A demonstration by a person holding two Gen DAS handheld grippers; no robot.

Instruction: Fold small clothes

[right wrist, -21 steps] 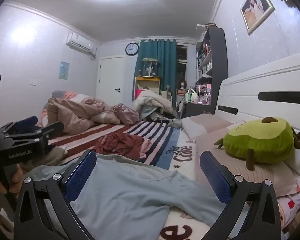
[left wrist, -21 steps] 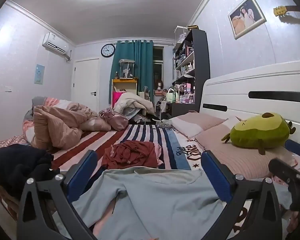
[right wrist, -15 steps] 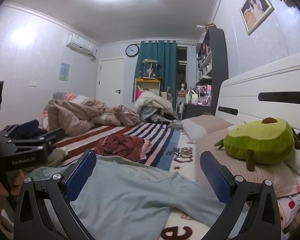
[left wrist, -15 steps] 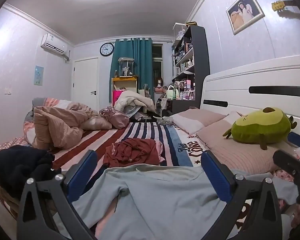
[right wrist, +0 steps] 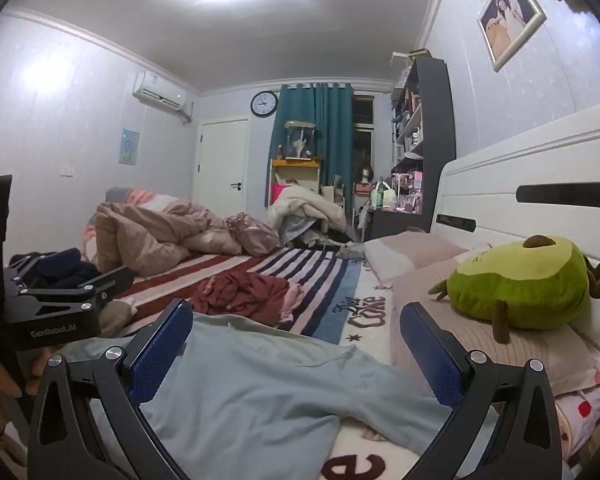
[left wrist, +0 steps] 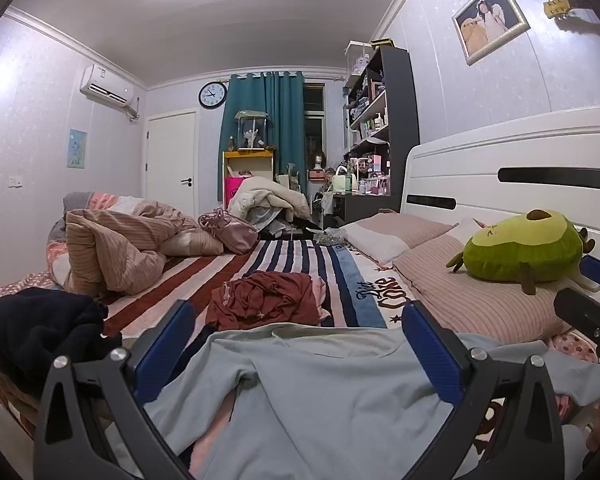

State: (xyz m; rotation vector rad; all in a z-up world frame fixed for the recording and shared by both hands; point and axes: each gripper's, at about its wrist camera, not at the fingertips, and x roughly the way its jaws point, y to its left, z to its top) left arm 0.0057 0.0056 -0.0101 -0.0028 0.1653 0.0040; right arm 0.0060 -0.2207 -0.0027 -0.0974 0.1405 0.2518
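A pale blue long-sleeved top (left wrist: 312,392) lies spread flat on the bed in front of both grippers; it also shows in the right wrist view (right wrist: 260,392). My left gripper (left wrist: 296,344) is open and empty, low over the top's near edge. My right gripper (right wrist: 296,344) is open and empty over the top's right sleeve side. A crumpled dark red garment (left wrist: 264,300) lies just beyond the top, also in the right wrist view (right wrist: 244,290). The left gripper's body (right wrist: 56,304) shows at the left of the right wrist view.
A dark navy clothes pile (left wrist: 36,328) sits at the bed's left edge. A bunched pink duvet (left wrist: 120,248) lies far left. Pillows (left wrist: 472,296) and a green avocado plush (left wrist: 520,248) sit against the white headboard (left wrist: 520,176) on the right.
Both grippers have dropped slightly and eased forward over the blue top. The jaws stay wide open. The clothes have not moved.
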